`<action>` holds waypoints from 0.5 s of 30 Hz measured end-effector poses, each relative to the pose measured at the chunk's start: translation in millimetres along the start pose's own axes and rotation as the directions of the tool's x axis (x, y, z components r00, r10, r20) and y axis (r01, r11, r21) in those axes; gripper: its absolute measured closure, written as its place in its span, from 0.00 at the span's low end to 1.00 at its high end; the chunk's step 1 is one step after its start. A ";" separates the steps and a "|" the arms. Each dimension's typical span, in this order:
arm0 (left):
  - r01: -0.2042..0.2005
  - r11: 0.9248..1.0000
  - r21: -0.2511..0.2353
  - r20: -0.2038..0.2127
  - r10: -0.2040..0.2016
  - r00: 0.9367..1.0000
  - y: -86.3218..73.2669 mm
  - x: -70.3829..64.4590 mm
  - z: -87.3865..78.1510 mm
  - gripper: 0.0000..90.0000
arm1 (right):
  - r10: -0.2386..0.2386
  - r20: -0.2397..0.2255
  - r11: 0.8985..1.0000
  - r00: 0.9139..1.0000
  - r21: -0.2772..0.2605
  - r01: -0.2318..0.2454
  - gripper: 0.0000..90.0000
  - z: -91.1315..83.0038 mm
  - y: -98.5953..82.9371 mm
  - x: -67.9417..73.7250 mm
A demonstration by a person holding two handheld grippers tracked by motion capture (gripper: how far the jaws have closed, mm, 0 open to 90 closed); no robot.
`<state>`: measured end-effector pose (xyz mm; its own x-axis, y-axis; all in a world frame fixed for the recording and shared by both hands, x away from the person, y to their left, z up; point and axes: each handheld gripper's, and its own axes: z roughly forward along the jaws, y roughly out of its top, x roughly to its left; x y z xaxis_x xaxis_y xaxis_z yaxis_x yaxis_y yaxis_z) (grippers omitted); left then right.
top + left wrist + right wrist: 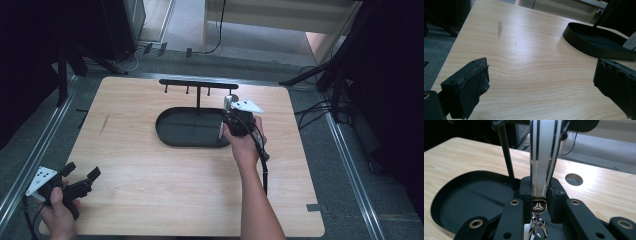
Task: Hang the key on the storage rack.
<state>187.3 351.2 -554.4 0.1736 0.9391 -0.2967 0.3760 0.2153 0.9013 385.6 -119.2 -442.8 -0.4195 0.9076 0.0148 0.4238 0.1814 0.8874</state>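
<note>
A black oval tray (165,136) lies at the table's middle back, with a thin post and a pegged crossbar (197,82) rising from its far side. My right gripper (230,107) is over the tray's right end, shut on a white strap with black stripes (544,150) that stands upright between the jaws. A metal clasp with an emblem (538,220) hangs below the jaws (539,192). A white buttoned piece (631,41) shows at the tray's right end (584,46). My left gripper (82,171) rests open at the table's front left corner, holding nothing (541,77).
The stand's post (506,152) rises just left of the held strap. A round hole (574,179) is cut in the wooden tabletop (150,190) beyond the tray. Metal rails and cables run along the floor on both sides of the table.
</note>
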 end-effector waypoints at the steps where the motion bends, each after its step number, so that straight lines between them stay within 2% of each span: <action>1: 0.000 1.000 0.000 0.000 0.000 1.000 0.0 0.0 0.0 0.00 | 0.000 0.000 1.000 1.000 0.000 0.000 0.86 0.0 0.0 0.0; 3: 0.002 1.000 -0.002 0.001 -0.002 1.000 0.0 0.0 0.0 0.00 | 0.005 -0.009 1.000 1.000 0.009 -0.005 0.86 4.7 -0.8 -3.4; 5: 0.002 1.000 -0.002 0.003 -0.002 1.000 -0.1 0.4 -0.3 0.00 | 0.027 -0.050 1.000 0.998 0.002 -0.027 0.86 8.8 -1.1 -10.0; 10: 0.002 1.000 -0.003 0.004 -0.002 1.000 -0.1 0.4 -0.3 0.00 | 0.017 -0.096 1.000 0.995 -0.002 -0.017 0.86 11.5 1.3 -14.2; 12: 0.002 1.000 -0.002 0.004 -0.002 1.000 -0.1 0.4 -0.3 0.00 | 0.022 -0.135 1.000 0.991 0.001 -0.022 0.86 12.7 2.0 -15.8; 15: 0.004 1.000 -0.003 0.004 -0.004 1.000 -0.1 0.4 -0.2 0.00 | 0.027 -0.139 1.000 0.990 0.011 -0.026 0.86 15.0 3.6 -17.8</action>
<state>187.2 351.6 -554.5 0.1756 0.9373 -0.3012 0.3740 0.2195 0.9011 406.7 -129.0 -446.8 -0.5155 0.8507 0.1031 0.4434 0.1618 0.8816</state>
